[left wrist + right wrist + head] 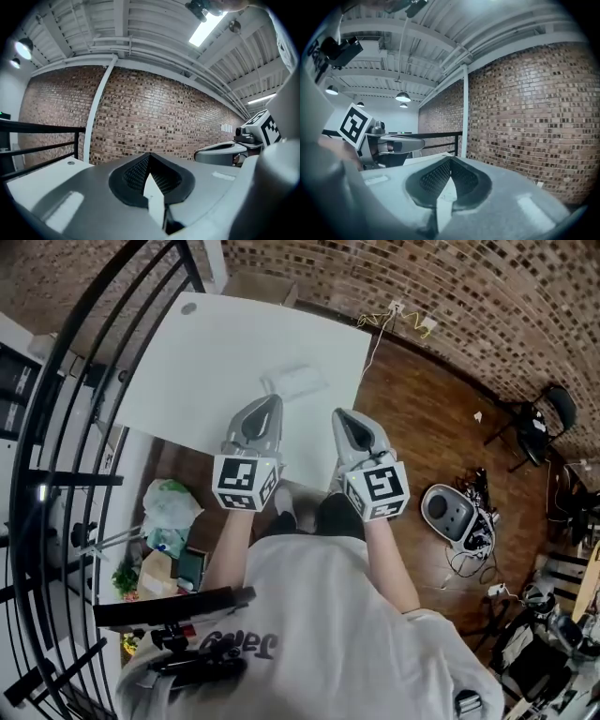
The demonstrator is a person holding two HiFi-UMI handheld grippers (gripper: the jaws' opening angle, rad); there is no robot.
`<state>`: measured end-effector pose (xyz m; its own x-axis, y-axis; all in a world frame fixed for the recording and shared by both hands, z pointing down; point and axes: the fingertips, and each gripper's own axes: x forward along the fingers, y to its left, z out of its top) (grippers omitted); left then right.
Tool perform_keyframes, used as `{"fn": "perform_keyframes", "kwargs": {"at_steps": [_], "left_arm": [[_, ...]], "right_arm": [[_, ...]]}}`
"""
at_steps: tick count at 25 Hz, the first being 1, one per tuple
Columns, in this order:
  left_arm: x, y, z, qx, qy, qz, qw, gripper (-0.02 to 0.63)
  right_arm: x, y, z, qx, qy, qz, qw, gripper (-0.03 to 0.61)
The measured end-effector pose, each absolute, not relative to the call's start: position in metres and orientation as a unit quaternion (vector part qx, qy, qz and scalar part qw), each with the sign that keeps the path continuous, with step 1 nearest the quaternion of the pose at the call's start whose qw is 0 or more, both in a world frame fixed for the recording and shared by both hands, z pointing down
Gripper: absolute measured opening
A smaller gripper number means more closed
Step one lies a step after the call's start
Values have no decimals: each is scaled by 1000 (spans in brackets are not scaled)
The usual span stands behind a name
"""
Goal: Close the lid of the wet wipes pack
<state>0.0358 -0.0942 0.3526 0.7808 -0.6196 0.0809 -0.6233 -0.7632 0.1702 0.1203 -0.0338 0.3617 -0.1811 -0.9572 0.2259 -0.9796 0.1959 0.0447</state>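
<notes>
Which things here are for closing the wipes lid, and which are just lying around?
For the job: wipes pack on the white table; left claw and right claw, both shut and empty.

Just lying about: green bag, round grey machine, black chair, yellow cable.

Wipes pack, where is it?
In the head view the wipes pack lies on the white table, just past the left tool.
</notes>
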Motion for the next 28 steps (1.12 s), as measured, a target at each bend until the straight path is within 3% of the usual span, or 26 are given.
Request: {"fn": "perform_keyframes", "kwargs": {"at_steps": [7,14,21,28], "left_arm": [[50,-136,386,927,-357,31,112,15],[57,-185,424,904,-402,89,111,15],[57,-222,461,876,-437,120,164,15],[58,-231,509,860,-440,148,213,15]], "right_arm": [[122,-104,381,566,-814,33,124,-12],[137,-172,418,498,-841,99,187,-12],[150,-218,477,434,-843,137,286,-12],[143,-234,522,392,-846,164,323,-12]]}}
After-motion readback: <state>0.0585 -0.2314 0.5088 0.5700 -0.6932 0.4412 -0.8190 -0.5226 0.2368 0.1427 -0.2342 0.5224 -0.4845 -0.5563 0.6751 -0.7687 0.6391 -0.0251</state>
